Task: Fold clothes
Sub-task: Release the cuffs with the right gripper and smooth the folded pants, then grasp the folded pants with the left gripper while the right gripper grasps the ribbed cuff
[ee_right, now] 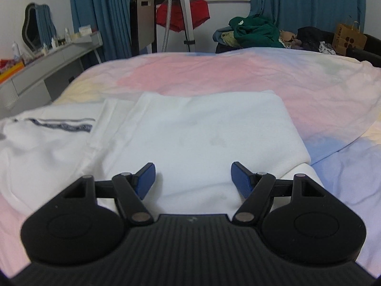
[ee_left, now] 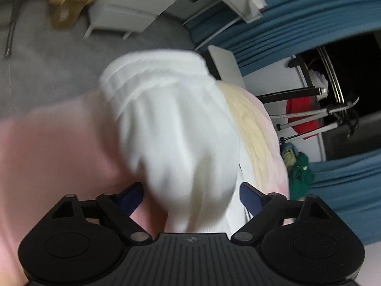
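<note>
My left wrist view sits tilted, very near white cloth [ee_left: 176, 124]; my right looks level across the bed [ee_right: 238, 78]; both share it

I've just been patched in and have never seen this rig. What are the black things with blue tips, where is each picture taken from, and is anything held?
They are two hand-held grippers that a person works, each with a camera looking along its fingers. The left wrist picture shows the left gripper, open, with blurred white cloth between its blue fingers; whether the cloth touches them I cannot tell. The right wrist picture shows the right gripper, open and holding nothing, over a folded white garment on the pastel bed cover. A second white garment with a dark stripe lies to its left.
</note>
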`<state>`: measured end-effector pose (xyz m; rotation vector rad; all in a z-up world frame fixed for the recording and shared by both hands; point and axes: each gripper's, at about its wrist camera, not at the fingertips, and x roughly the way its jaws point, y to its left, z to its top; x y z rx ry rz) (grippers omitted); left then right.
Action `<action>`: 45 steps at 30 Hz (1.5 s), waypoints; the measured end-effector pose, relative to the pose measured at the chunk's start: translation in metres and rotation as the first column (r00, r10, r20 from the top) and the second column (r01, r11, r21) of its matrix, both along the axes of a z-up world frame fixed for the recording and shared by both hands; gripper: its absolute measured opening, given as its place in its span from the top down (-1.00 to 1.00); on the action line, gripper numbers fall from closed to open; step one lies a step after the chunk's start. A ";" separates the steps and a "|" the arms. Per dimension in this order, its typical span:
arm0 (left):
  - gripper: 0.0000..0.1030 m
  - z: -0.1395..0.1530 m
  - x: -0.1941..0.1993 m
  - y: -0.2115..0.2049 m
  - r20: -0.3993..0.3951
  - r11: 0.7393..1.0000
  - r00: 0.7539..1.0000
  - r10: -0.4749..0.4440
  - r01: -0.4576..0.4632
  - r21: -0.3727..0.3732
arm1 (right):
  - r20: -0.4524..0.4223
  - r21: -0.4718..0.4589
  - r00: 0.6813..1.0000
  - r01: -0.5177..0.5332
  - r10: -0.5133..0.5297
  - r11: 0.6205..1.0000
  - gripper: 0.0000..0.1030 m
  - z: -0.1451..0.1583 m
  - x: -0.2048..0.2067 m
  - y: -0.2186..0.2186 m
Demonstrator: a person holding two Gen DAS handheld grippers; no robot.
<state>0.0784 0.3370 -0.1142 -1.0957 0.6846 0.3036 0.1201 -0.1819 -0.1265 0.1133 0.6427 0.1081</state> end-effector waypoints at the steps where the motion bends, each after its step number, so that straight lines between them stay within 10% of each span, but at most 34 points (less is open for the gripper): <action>1: -0.43 -0.002 0.005 0.001 -0.002 1.000 1.000 -0.003 0.003 0.022 | 0.009 0.006 1.000 -0.005 0.005 1.000 -0.40 0.003 -0.001 0.000; 8: 0.56 0.010 0.015 -0.006 0.045 0.994 0.998 -0.039 0.034 0.102 | -0.037 -0.005 0.994 -0.102 0.102 0.995 -0.42 -0.005 0.000 0.013; 14: 0.69 0.072 0.024 -0.061 0.026 0.907 0.996 -0.084 0.065 0.417 | -0.057 0.009 0.992 -0.114 0.114 0.993 -0.44 -0.015 0.002 0.014; 20: 0.71 0.145 0.027 -0.148 0.073 0.705 0.984 -0.161 0.063 0.706 | 0.004 0.178 1.000 0.022 -0.023 0.984 -0.41 0.008 -0.010 -0.031; 28: 0.71 0.189 0.042 -0.352 0.124 0.322 0.900 -0.419 0.019 0.946 | 0.097 0.266 0.937 0.302 -0.337 0.916 -0.41 0.033 -0.033 -0.102; 39: 0.71 0.095 0.037 -0.565 -0.119 0.034 0.698 -0.706 0.201 0.979 | 0.034 0.449 0.808 0.514 -0.588 0.731 -0.45 0.021 -0.048 -0.182; 45: 0.69 0.026 0.034 -0.612 -0.266 -0.108 0.627 -0.732 0.279 0.954 | -0.031 0.571 0.824 0.479 -0.566 0.667 -0.45 0.007 -0.049 -0.198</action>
